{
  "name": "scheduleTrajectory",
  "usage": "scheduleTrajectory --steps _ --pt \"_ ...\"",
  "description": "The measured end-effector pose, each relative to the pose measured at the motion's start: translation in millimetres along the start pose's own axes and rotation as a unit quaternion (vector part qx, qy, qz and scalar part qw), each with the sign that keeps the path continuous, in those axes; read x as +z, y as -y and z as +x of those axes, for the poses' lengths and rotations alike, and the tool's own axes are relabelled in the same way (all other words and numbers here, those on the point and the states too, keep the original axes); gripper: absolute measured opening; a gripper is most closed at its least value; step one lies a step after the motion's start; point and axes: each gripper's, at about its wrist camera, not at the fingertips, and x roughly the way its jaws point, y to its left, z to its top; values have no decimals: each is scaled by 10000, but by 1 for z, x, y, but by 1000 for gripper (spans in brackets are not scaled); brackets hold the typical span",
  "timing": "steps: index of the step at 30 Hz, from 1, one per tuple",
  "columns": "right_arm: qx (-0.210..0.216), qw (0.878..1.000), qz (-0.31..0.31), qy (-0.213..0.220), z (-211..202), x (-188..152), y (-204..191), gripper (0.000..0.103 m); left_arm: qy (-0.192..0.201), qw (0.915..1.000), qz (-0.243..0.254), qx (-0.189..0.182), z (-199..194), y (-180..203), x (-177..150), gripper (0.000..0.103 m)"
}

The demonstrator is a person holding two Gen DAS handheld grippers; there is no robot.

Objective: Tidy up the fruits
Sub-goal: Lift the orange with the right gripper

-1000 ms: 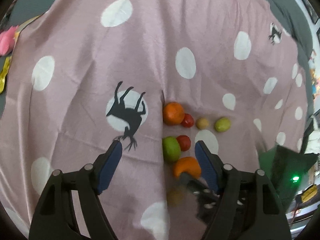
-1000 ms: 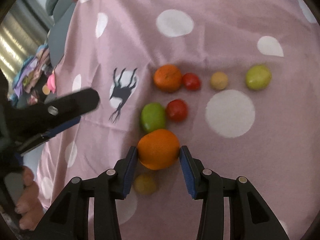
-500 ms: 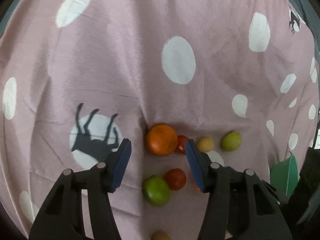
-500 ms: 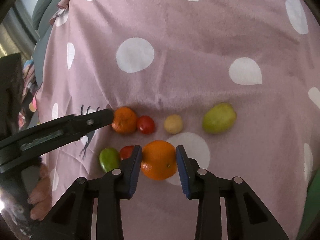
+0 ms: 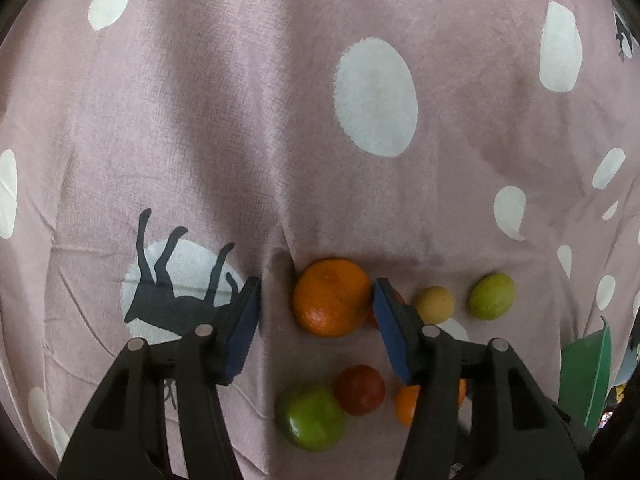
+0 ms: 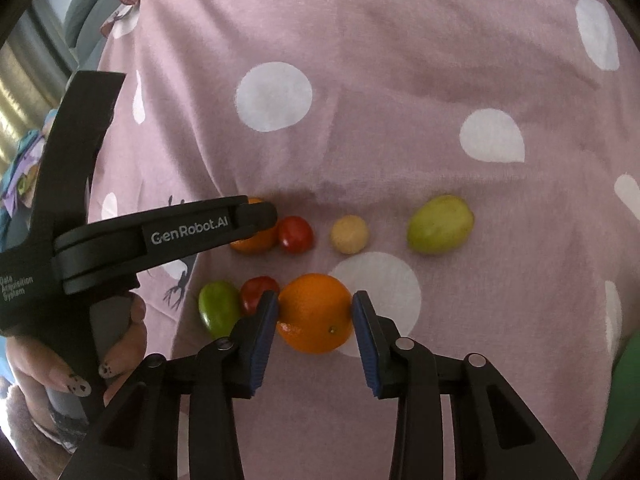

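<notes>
Now the right gripper (image 6: pixel 314 322) has its fingers closed on the front orange (image 6: pixel 315 312), low in frame. The left gripper (image 5: pixel 318 316), fingers wide apart, straddles the rear orange (image 5: pixel 331 297) without gripping.

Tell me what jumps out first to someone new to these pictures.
A big round orange sits between the right claw fingers, on a pink cloth with white dots. Behind it, the left claw straddles a second orange in a row of small fruits.

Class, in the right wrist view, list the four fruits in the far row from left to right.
Orange (partly hidden by the left gripper) → red tomato → small yellow fruit → yellow-green fruit.
</notes>
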Motion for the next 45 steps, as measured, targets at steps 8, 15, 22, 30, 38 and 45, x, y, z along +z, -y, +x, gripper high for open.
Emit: scheduleTrajectory --steps 8,15,22,30,38,45 --pt "17 9999 -118 -43 14 -6 -12 45 102 9999 38 107 -17 1 -3 48" --pt "-45 9998 191 14 6 0 1 46 229 9993 243 -168 -33 12 -5 48" --pt "-171 9992 320 145 2 5 1 46 73 9993 341 164 -14 22 -7 48" --pt "-136 9993 309 180 -4 3 9 46 272 9980 324 461 8 34 -7 39" --pt "-169 9985 399 326 -28 -4 24 46 267 9989 299 242 4 40 -8 36" --pt "-346 9956 541 688 -65 -10 35 46 589 9973 428 70 -40 55 -36 36"
